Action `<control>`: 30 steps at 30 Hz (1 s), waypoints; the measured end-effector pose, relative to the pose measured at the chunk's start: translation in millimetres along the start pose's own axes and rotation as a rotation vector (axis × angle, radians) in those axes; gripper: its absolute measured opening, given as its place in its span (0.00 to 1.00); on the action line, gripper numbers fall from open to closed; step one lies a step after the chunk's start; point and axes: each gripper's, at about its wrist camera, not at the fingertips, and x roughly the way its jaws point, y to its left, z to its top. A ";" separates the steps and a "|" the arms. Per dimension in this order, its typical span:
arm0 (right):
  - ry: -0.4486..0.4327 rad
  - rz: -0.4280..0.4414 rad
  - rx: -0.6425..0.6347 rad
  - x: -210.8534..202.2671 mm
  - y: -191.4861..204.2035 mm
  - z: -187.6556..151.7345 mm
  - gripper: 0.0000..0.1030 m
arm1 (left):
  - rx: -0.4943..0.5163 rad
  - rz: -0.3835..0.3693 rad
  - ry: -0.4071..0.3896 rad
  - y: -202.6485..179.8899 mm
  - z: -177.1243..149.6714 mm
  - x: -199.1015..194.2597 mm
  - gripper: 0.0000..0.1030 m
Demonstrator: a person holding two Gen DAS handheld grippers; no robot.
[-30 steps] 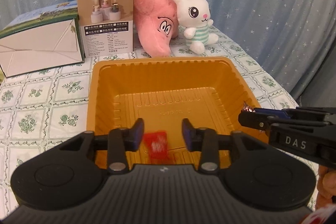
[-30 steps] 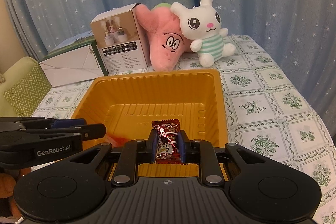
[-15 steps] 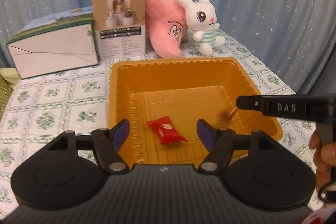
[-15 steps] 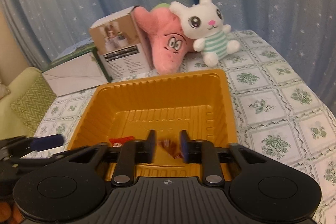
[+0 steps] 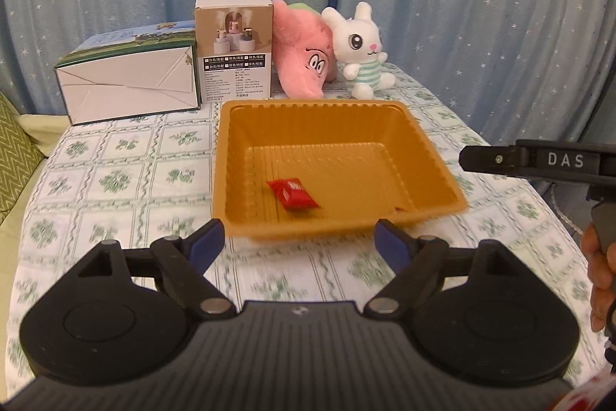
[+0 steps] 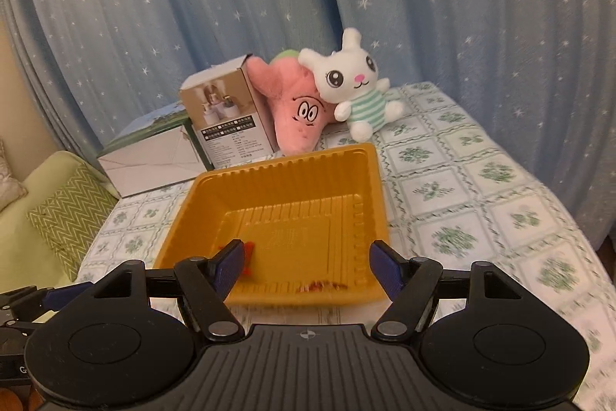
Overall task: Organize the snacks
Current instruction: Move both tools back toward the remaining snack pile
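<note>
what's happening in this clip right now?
A person with a handheld claw in each hand is sorting snacks into an orange plastic tray on a floral tablecloth. One red snack packet lies on the tray floor; a second, darker red packet sits blurred at the near edge. The left claw and the right claw have just been opening, with nothing between their fingers, and both hang just short of the tray's near rim.
</note>
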 end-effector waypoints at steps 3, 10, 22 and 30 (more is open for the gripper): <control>-0.011 -0.016 -0.019 -30.5 6.8 -13.9 0.69 | 0.010 0.014 -0.005 -8.9 -15.2 -25.9 0.83; -0.050 -0.057 -0.029 -98.6 16.8 -46.9 0.69 | -0.010 0.018 0.007 -23.4 -53.1 -75.0 0.83; 0.019 -0.077 0.030 -162.8 11.7 -104.7 0.69 | -0.083 0.026 0.052 -25.9 -112.3 -128.0 0.83; 0.095 -0.063 0.057 -161.3 15.8 -139.2 0.69 | -0.064 0.046 0.080 -22.6 -131.3 -133.4 0.83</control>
